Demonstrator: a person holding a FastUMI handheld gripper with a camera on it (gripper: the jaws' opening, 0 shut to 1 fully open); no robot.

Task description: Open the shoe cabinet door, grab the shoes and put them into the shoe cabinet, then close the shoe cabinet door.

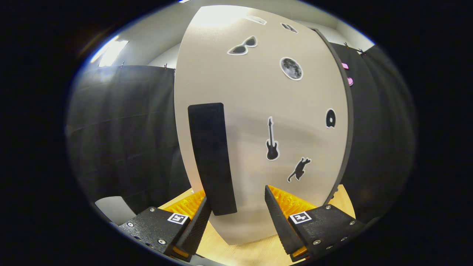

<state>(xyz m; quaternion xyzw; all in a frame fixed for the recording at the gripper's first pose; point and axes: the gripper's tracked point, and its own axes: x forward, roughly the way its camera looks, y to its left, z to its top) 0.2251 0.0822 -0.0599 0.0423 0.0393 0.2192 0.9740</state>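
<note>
**Gripper at the cabinet door handle**

In the gripper view we face the shoe cabinet door [258, 122], a pale beige panel with a dark edge along its right side, standing upright just ahead of us on a light wooden surface [240, 255]. A tall black handle [211, 159] is fixed vertically on the left part of the door, and its lower end hangs between our two fingers, closer to the left one.

The gripper [236, 210] is spread wide. The left finger [197, 221] sits right by the bottom of the handle (we cannot tell whether it actually touches), while the right finger [281, 218] stands well clear of it, with bare door panel showing in the gap. So we have hold of nothing at this moment.

The door carries several black stickers: a pair of sunglasses [242, 46] near the top, a round moon [291, 68] to its right, a guitar [272, 140] near the middle, a leaping cat [299, 169] just below and right of the guitar, and a small oval shape [330, 118] near the right edge. Two more stickers at the very top are too distorted for us to make out.

Dark booth cloth [122, 136] hangs behind the door on the left, and a pale object [112, 208] lies low beside the left finger, its nature unclear
</note>
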